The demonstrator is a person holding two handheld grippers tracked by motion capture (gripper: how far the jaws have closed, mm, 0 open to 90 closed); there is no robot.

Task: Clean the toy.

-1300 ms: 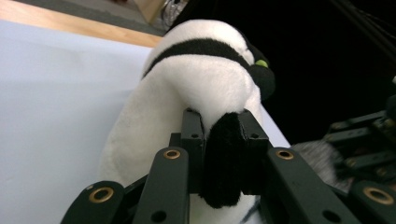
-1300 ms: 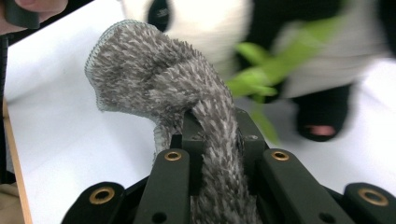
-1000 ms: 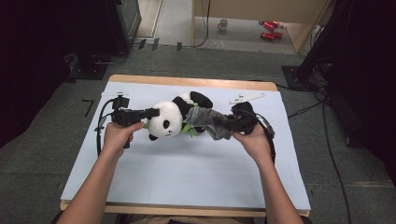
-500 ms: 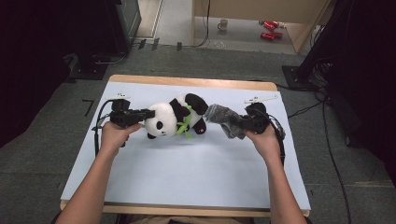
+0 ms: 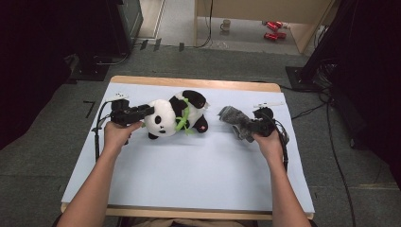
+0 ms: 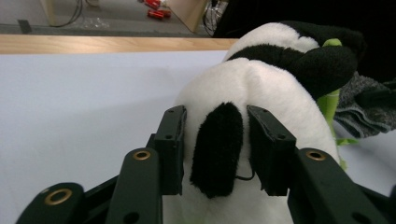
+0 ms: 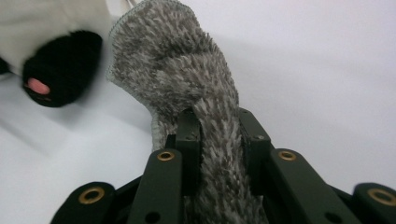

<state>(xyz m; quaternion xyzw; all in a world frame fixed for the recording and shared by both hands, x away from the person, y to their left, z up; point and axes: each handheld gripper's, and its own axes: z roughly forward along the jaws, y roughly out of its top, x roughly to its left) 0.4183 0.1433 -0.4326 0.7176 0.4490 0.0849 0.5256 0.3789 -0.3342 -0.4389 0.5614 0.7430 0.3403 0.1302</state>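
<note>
Near the worktop's far edge the panda (image 5: 175,116) lies bare, the grey cloth (image 5: 235,122) pulled clear. Right gripper (image 7: 218,140) fingers have been easing but clasp the cloth; left gripper (image 6: 219,149) fingers, just loosened, straddle the ear. Looks nearly done, only letting go remains.

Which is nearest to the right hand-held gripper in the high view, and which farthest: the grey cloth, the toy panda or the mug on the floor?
From the right hand-held gripper:
1. Grey cloth, between its jaws.
2. Toy panda, farther left on the table.
3. Mug, on the floor beyond the table's far edge.
</note>
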